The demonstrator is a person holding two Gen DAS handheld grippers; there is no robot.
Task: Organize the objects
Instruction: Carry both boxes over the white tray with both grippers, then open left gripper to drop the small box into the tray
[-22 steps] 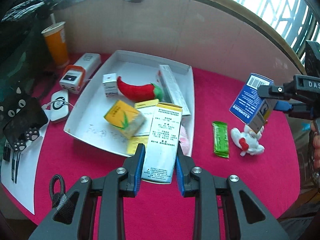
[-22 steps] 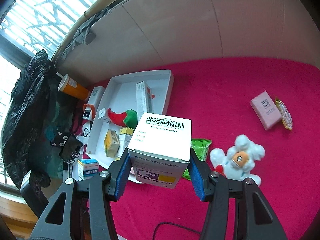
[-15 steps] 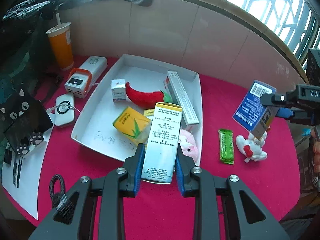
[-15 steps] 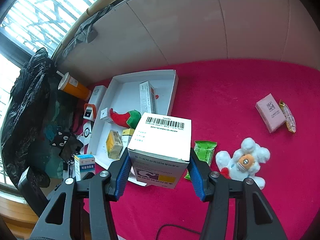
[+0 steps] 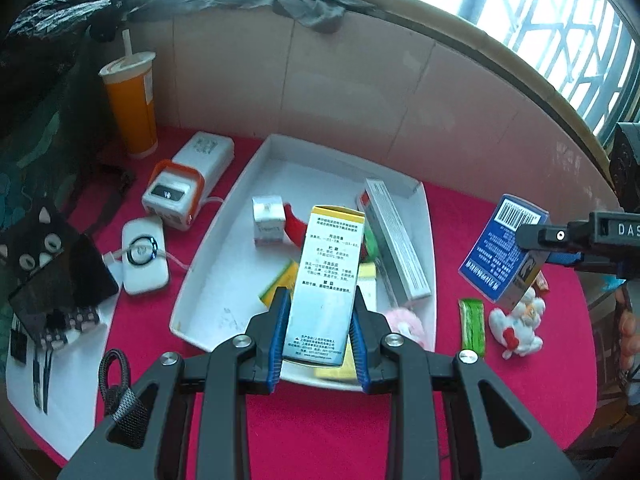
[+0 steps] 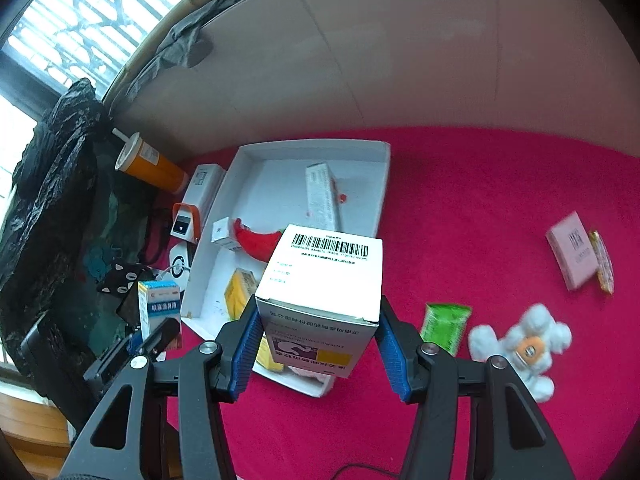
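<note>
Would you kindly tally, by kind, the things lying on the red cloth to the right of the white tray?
Plush toys: 1 (white plush toy)
Boxes: 1 (pink box)
Packets: 2 (green packet, orange packet)
Total: 4

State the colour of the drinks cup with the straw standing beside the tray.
Orange, with a pale lid: the cup shows best in the left wrist view.

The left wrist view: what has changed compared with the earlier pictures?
The left gripper has carried its tall box forward, over the white tray. Unchanged: both jaws stay clamped, the right gripper on its barcode box.
</note>
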